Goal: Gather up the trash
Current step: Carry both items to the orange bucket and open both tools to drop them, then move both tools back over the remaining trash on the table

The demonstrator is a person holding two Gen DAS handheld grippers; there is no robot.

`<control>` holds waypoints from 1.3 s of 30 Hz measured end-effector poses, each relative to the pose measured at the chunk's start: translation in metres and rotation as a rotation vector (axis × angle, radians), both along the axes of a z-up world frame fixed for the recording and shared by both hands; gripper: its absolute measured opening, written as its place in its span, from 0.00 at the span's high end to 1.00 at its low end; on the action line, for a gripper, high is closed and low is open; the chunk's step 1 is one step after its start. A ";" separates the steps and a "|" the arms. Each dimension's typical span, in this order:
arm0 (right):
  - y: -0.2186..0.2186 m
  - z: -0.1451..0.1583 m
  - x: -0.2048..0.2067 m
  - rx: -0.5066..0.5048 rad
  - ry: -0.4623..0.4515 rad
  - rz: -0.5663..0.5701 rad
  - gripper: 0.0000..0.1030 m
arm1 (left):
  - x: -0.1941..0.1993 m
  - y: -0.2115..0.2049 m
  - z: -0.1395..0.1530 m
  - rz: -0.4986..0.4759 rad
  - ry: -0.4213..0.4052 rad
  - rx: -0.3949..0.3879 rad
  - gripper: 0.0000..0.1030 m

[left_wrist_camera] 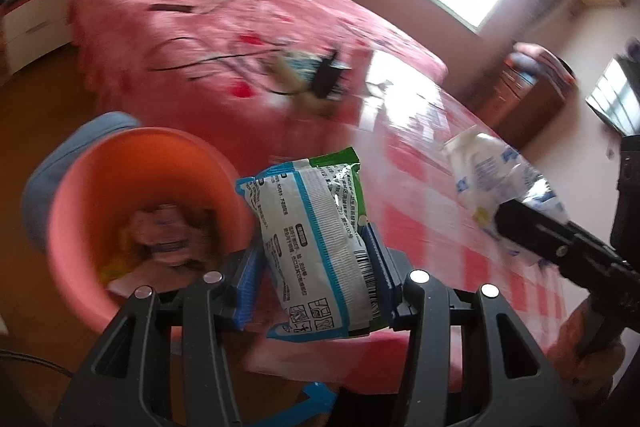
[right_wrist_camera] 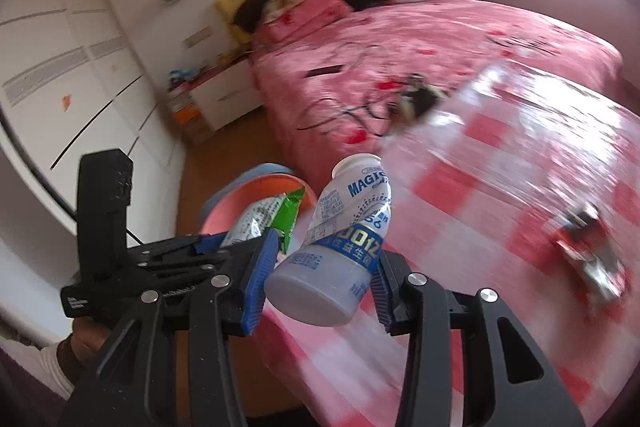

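Observation:
In the left wrist view my left gripper [left_wrist_camera: 312, 251] is shut on a white, blue and green snack wrapper [left_wrist_camera: 316, 239], pinched upright between the blue pads. Just left of it stands a pink bin [left_wrist_camera: 120, 155] with trash at its bottom. My right gripper [right_wrist_camera: 320, 271] is shut on a white plastic bottle [right_wrist_camera: 340, 247] with a blue label, tilted with its neck pointing away. From the right wrist view, the left gripper [right_wrist_camera: 236, 241] and its wrapper [right_wrist_camera: 280, 215] hang over the bin [right_wrist_camera: 256, 183]. The right gripper [left_wrist_camera: 504, 219] and its bottle [left_wrist_camera: 488, 175] show at the right of the left wrist view.
A table with a red-and-white checked cloth [right_wrist_camera: 500, 187] lies under both grippers. A crumpled red item [right_wrist_camera: 588, 259] rests on it at the right. Behind is a bed with a pink cover [right_wrist_camera: 400, 39], cables and a dark object [right_wrist_camera: 416, 103]. White wardrobes [right_wrist_camera: 60, 67] line the left wall.

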State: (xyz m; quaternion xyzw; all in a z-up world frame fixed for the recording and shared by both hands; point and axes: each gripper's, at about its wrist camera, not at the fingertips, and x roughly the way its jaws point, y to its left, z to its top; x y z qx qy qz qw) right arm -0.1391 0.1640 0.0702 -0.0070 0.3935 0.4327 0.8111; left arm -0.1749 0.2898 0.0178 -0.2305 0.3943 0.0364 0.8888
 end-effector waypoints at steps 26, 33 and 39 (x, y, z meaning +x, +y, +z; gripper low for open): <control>0.046 -0.026 0.022 -0.014 0.025 -0.094 0.13 | -0.028 0.101 -0.029 0.328 0.068 0.010 0.23; 0.013 -0.019 0.011 -0.012 -0.031 -0.154 0.13 | -0.023 0.074 -0.015 0.260 0.049 0.027 0.21; -0.009 -0.024 0.001 -0.018 -0.057 -0.186 0.12 | -0.015 0.044 -0.006 0.190 0.044 0.043 0.21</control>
